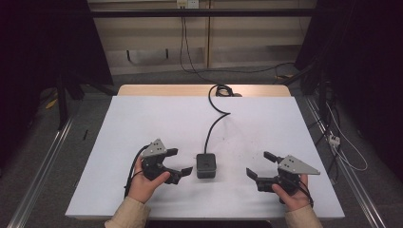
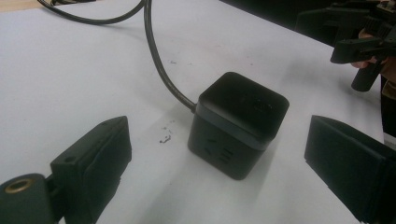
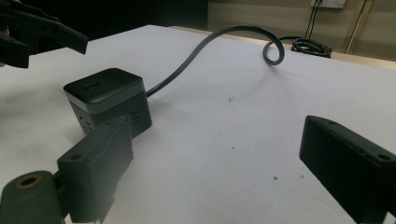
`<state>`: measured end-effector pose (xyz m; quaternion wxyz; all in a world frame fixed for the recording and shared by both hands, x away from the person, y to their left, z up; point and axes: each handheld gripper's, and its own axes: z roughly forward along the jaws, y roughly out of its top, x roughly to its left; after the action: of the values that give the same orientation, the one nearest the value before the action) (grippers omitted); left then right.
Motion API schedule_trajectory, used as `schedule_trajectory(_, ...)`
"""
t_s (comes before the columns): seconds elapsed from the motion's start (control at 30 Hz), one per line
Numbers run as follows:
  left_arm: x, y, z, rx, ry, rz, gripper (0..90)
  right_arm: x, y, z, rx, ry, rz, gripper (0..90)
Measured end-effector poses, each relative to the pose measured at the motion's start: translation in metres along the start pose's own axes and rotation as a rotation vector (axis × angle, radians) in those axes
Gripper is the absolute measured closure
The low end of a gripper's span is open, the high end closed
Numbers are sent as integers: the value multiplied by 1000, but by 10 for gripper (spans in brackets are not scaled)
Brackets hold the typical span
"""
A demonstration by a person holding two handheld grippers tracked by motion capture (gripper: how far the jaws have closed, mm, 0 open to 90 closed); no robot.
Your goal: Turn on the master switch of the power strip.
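White-topped table [image 1: 142, 118], grey floor [image 1: 52, 142], beige wall [image 1: 152, 38], dark curtains [image 1: 38, 42]

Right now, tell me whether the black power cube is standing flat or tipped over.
Standing flat: the power cube rests squarely on the white table, top face level, its cable trailing away.

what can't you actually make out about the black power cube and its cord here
- Power cube, high view: its side sockets face away from the camera and are too small to read.
- Cube's far sides, left gripper view: hidden by its own body.
- Cord, high view: its far end is lost in a coil at the table's back edge.
- Cube top, right gripper view: marking too dark to read.
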<state>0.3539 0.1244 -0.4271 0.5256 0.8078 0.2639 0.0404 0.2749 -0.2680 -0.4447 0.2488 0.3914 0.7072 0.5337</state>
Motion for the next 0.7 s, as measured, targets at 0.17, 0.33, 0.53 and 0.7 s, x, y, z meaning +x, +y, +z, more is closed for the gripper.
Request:
schedule_trajectory(0.17,4,-3,-4,-3,16,5,70,0,0,-1,-3,-1,0,95)
schedule_trajectory(0.33,7,-5,-8,-4,23,7,70,-1,0,-1,-3,-2,0,95)
schedule_trajectory(0.53,12,-9,-14,-5,28,1,71,-1,0,-2,-3,-3,1,95)
schedule_trajectory(0.7,17,-12,-22,-9,37,-3,71,-1,0,-2,-4,-3,1,94)
